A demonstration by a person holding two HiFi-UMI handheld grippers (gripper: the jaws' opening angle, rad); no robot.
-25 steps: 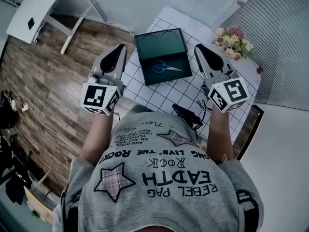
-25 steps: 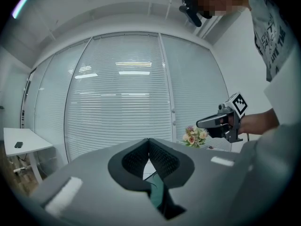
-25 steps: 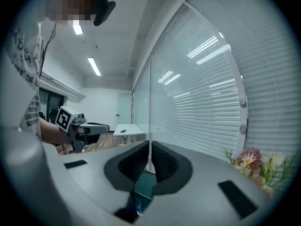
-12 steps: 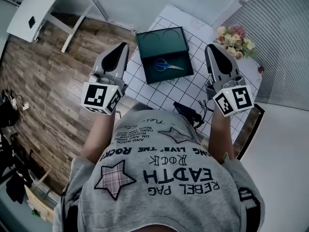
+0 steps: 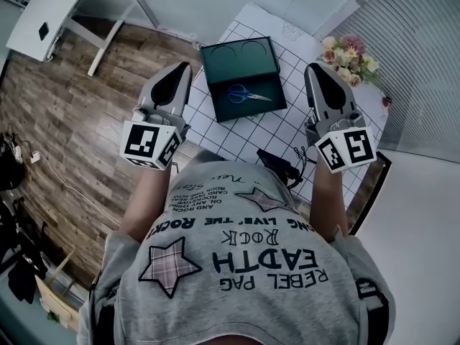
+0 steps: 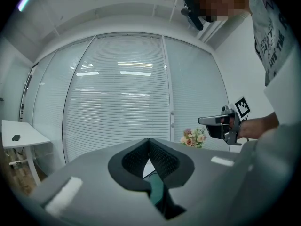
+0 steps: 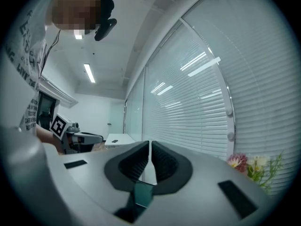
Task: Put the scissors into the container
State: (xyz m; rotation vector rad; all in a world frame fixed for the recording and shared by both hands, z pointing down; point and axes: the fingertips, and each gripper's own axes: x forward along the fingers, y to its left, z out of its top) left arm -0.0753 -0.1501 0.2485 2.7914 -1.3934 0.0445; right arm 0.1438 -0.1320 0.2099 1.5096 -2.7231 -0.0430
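Blue-handled scissors (image 5: 244, 94) lie inside the dark green container (image 5: 269, 106), whose lid is open at the back. The container rests on the white gridded table (image 5: 251, 139). My left gripper (image 5: 181, 68) hovers left of the container, held level and shut with nothing between its jaws. My right gripper (image 5: 314, 68) is to the container's right, also shut and empty. In the left gripper view the jaws (image 6: 149, 142) meet at the tips, and the right gripper (image 6: 209, 120) shows across from it. The right gripper view shows its jaws (image 7: 150, 145) together and the left gripper (image 7: 91, 138) opposite.
A bunch of flowers (image 5: 346, 54) stands at the table's far right corner. A black device with cables (image 5: 280, 167) lies on the table near the person's body. A white desk (image 5: 43, 20) stands on the wooden floor at far left. Window blinds run along the right side.
The right gripper has swung slightly, drawing a little away from the container to the right. The left gripper has stayed put. The scissors remain in the container.
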